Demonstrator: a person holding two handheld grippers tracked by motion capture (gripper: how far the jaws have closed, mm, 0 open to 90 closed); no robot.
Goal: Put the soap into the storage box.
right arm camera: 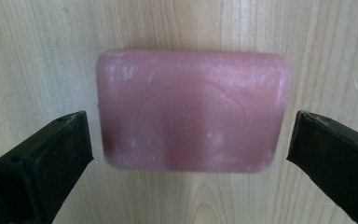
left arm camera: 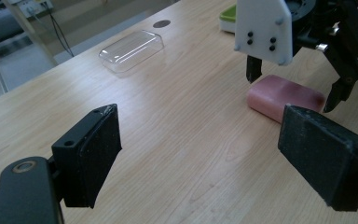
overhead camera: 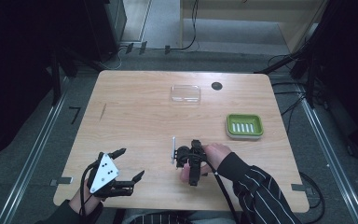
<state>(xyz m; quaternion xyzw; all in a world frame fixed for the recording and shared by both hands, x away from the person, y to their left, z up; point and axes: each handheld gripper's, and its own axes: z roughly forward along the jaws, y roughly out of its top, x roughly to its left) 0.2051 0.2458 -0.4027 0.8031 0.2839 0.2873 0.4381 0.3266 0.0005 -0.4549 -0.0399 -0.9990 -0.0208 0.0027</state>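
right gripper spread — straddling pink soap, untouched

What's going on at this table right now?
A person is working with a gripper in each hand. The right gripper is poised above a pink bar of soap lying flat on the wooden table, jaws open on either side and not yet touching it. The left gripper hovers open nearer the person's side, holding nothing. Farther back sit a green soap dish and a clear plastic lid.
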